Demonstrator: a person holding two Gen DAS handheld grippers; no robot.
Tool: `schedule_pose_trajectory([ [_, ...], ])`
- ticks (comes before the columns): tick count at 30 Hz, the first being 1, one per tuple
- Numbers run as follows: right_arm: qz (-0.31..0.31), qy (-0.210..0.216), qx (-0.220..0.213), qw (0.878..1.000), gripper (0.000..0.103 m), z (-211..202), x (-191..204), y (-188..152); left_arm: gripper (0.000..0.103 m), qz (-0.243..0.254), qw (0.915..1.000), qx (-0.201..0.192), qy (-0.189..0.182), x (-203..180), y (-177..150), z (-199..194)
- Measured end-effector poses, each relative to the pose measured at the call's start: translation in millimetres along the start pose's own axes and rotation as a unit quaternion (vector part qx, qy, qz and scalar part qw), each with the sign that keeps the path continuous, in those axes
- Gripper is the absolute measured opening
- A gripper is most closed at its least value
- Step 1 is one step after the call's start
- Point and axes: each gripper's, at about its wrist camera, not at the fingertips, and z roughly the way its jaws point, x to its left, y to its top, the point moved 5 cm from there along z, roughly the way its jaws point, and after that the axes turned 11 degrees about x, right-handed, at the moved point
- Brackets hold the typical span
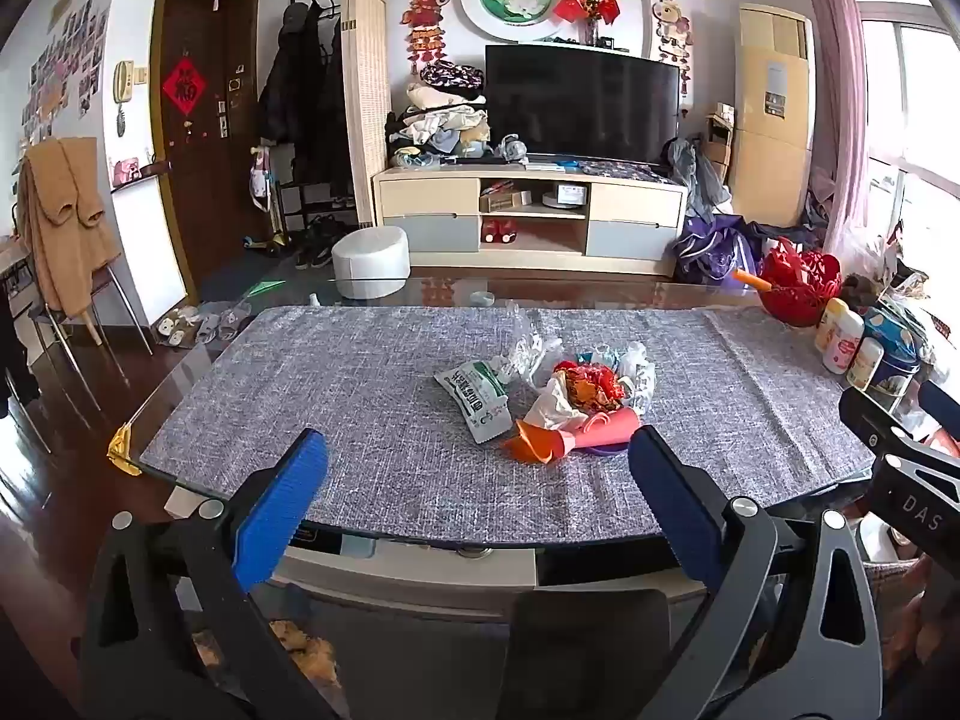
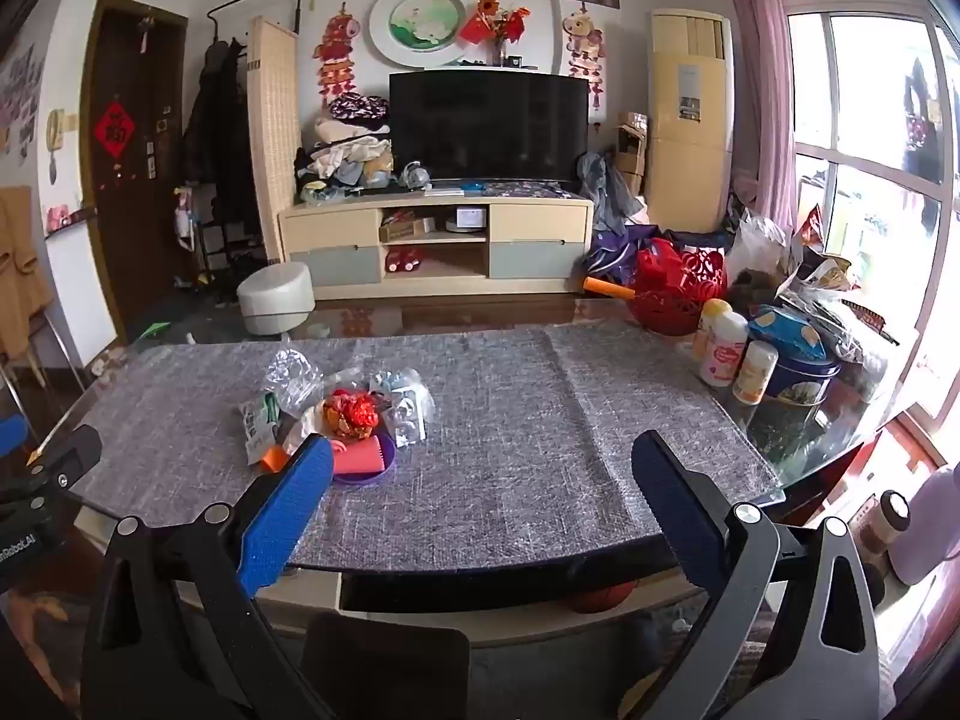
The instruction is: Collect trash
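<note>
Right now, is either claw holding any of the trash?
No, the left claw and right claw stand open and empty, short of the trash pile.

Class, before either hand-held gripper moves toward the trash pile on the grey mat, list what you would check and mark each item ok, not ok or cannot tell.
1. Left hand-held gripper open and empty: ok.
2. Right hand-held gripper open and empty: ok.
3. Trash pile in view, unobstructed on the grey mat: ok.
4. Purple dish under the pile sits flat: cannot tell.
5. Bin or bag to receive the trash in view: not ok, none seen.
6. Bottles clear of the pile: ok.
</note>
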Motion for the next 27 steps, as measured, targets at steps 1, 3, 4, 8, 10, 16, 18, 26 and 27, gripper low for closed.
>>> schedule_pose_trajectory([
  [1,0.000,-0.001,0.001,1.000,0.100,0.1,-0.1,-0.1,0.095,0.000,1.0000,0.000,0.000,0.1,0.0,0.1],
  [3,0.001,-0.001,0.000,1.000,0.100,-0.3,-0.2,-0.1,0.095,-0.001,1.0000,0.000,0.000,-0.1,-0.2,0.0],
  [4,0.001,0.000,0.000,1.000,0.100,-0.5,-0.2,-0.2,0.095,-0.001,1.0000,0.000,0.000,-0.2,-0.3,0.0],
  [8,0.002,0.001,0.001,1.000,0.100,-0.3,-0.5,-0.1,0.095,-0.003,1.0000,0.000,-0.004,0.4,-0.4,-0.1],
  [10,0.002,0.002,0.001,1.000,0.100,-0.3,-0.9,0.5,0.095,-0.002,1.0000,-0.001,-0.006,-2.9,2.1,-3.1],
  [16,0.003,0.002,-0.002,1.000,0.100,-1.9,0.4,0.2,0.095,-0.003,1.0000,-0.003,-0.008,-2.5,3.5,-3.3],
  [18,0.003,0.002,-0.002,1.000,0.100,-3.8,2.7,0.0,0.095,-0.004,0.9999,-0.006,-0.010,-4.6,4.9,-5.9],
  [26,0.004,0.004,-0.003,1.000,0.100,-5.2,1.5,0.9,0.095,-0.008,0.9998,-0.010,-0.014,-3.5,5.0,-11.3],
  [27,0.004,0.005,-0.003,1.000,0.100,-7.3,4.8,1.9,0.095,-0.008,0.9998,-0.010,-0.015,-3.7,5.0,-11.4],
])
